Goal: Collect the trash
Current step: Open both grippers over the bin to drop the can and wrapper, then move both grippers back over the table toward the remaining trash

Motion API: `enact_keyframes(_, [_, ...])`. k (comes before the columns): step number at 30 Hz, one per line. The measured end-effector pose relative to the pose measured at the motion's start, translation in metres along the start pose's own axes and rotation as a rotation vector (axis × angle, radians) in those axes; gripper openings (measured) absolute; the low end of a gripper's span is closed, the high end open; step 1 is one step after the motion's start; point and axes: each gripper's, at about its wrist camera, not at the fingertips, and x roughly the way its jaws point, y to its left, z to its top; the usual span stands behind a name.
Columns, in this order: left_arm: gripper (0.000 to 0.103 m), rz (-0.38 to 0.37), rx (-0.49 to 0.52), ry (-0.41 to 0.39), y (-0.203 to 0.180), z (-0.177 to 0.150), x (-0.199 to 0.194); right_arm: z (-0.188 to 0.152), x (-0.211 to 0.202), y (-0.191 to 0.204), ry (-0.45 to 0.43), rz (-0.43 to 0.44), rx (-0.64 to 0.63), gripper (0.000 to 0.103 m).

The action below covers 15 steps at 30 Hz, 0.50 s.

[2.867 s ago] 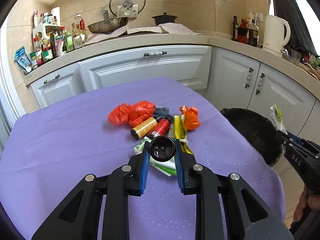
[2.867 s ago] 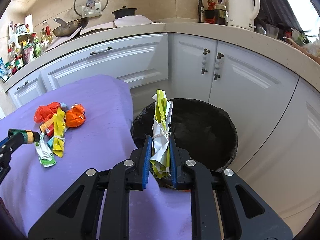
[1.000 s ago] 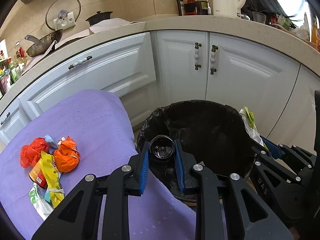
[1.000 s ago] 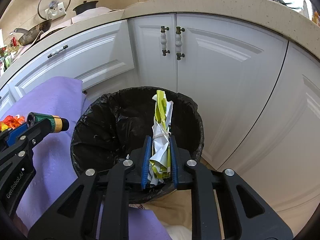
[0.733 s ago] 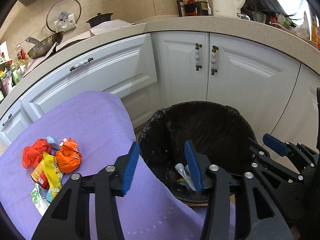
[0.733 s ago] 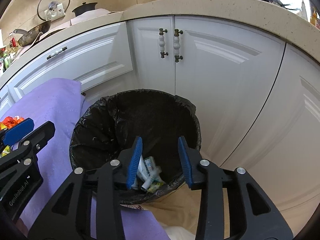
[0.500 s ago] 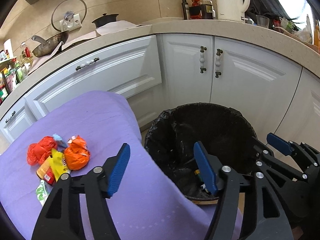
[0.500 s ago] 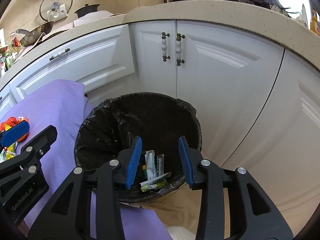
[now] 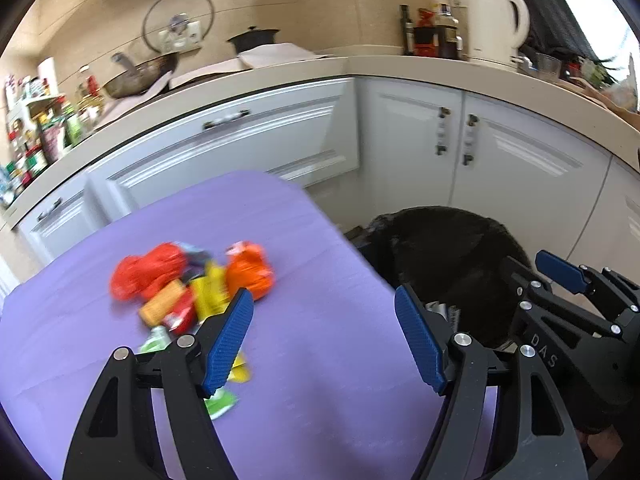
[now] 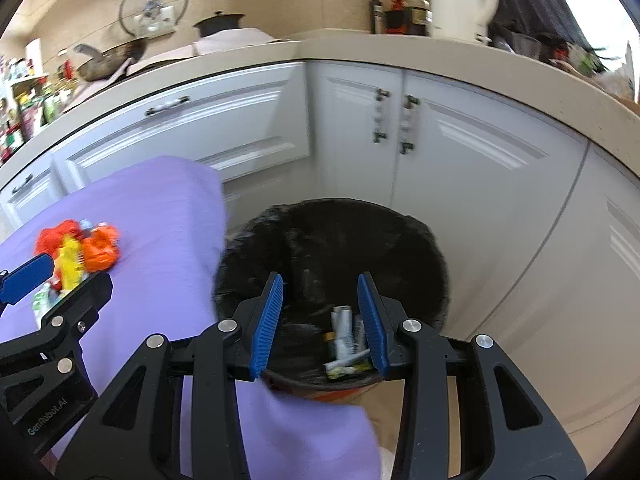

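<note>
A pile of trash (image 9: 188, 284) lies on the purple table (image 9: 320, 360): red and orange crumpled wrappers, a yellow packet, a small bottle and green-white wrappers. It also shows in the right wrist view (image 10: 78, 252). The black-lined bin (image 10: 332, 248) stands beside the table, with dropped wrappers and a tube (image 10: 346, 340) inside. My left gripper (image 9: 324, 340) is open and empty above the table, just right of the pile. My right gripper (image 10: 322, 320) is open and empty over the bin's near rim.
White cabinets (image 9: 460, 148) and a beige counter (image 9: 500, 84) curve round behind the bin. A kettle (image 9: 494, 28), bottles, a pan and a pot lid stand on the counter. The right gripper's body (image 9: 572, 320) shows at the right edge of the left wrist view.
Both grippers opened and dropped the bottle and the wrapper bundle into the bin. The left gripper has since swung left, back over the table towards the pile. The right gripper stays over the bin.
</note>
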Motion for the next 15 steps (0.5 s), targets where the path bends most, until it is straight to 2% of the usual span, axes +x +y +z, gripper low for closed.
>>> enact_keyframes(12, [0.072,0.150,-0.139,0.057,0.093,-0.035,-0.019,-0.008,-0.011,0.083,0.004,0.126,-0.114,0.038])
enact_keyframes(15, [0.072,0.167,-0.173,0.078,0.108,-0.042,-0.018,-0.013,-0.012,0.098,0.011,0.148,-0.131,0.038])
